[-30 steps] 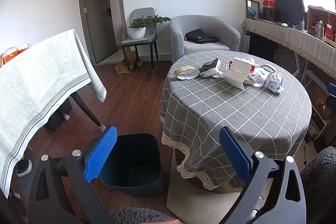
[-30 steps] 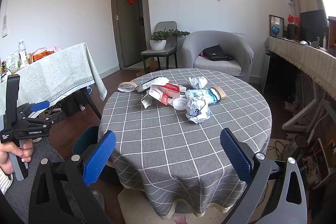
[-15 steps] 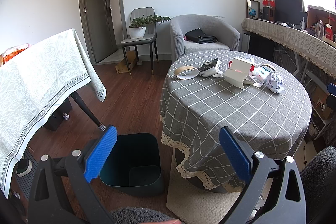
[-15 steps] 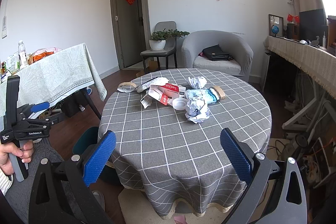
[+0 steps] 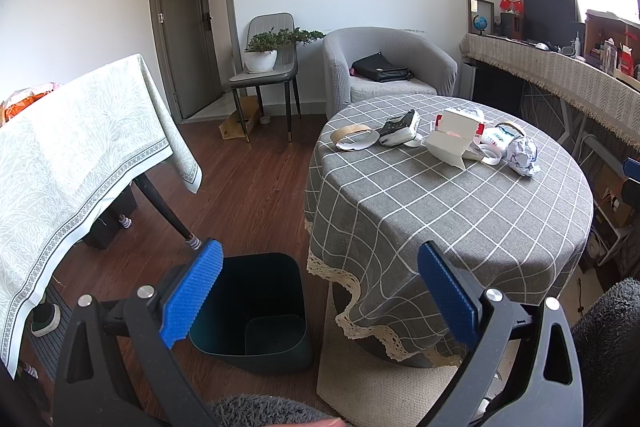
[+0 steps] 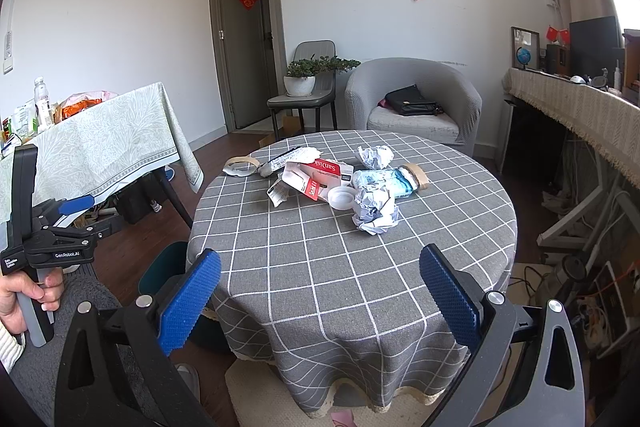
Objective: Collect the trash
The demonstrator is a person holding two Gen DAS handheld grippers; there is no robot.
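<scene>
Here the trash sits clustered at the far middle of the round checked tabletop (image 6: pixel 360 267): a crumpled paper ball (image 6: pixel 376 209), a torn SanDisk package (image 6: pixel 316 177), a tape roll (image 6: pixel 240 165). A dark green bin (image 5: pixel 256 303) stands on the floor beside the table. The left gripper (image 5: pixel 320 295) and right gripper (image 6: pixel 320 295) both hover with fingers spread wide, holding nothing.

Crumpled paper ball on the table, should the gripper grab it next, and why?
Probably yes: reach the open right gripper forward to the crumpled paper ball. It is the nearest trash, both grippers are empty, and the bin stands open beside the table.
</scene>
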